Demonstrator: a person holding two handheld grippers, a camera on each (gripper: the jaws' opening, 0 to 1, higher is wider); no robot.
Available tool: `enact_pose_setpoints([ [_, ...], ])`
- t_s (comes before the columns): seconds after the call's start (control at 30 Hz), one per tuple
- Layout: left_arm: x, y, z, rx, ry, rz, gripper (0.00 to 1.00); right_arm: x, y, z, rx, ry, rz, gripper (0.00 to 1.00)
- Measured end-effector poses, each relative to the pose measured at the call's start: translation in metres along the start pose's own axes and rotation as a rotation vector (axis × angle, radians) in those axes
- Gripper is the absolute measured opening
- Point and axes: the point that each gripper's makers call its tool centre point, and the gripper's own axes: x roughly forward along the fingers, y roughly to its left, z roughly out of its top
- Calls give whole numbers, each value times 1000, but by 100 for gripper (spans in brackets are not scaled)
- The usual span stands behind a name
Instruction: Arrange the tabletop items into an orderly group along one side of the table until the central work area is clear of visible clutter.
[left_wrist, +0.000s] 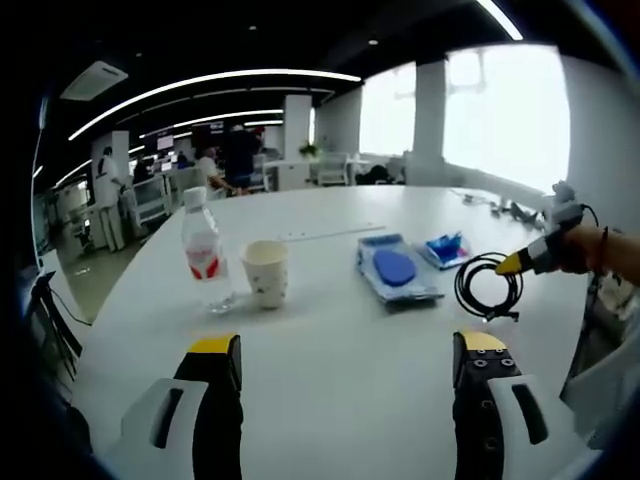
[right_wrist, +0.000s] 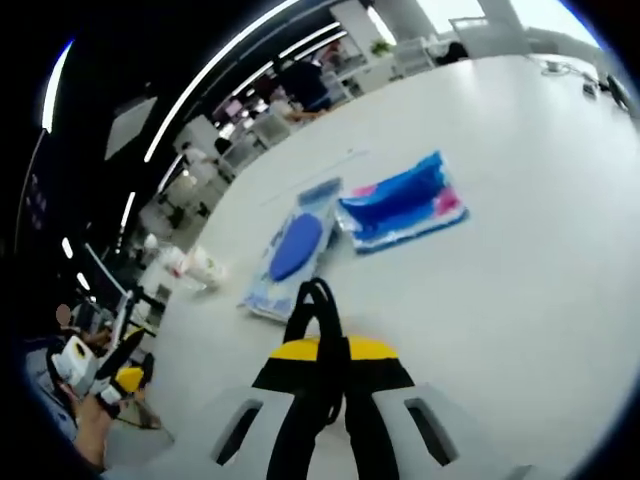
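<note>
right gripper (right_wrist: 322, 345) jaws clamping black cable (right_wrist: 318, 300)

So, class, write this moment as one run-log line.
left hand-held gripper: open, above table | right hand-held gripper: shut on black cable, lifted | bottle, cup, blue packets: not yet grouped

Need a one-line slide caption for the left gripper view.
Open left gripper faces bottle, cup and blue pack; right gripper lifts a black cable.
</note>
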Motion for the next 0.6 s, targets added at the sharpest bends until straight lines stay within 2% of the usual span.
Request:
enact_pose_setpoints([
  [0.23, 1, -2, -1, 12, 3, -5, 85, 18, -19, 9, 19, 36, -23, 3],
  [0.33, 0, 0, -2, 13, 6, -1, 85, 23, -24, 13, 31, 31, -20, 3],
  [0.6, 4, 2, -4, 7, 22, 8, 83, 33, -39, 6, -2, 83, -74, 3],
])
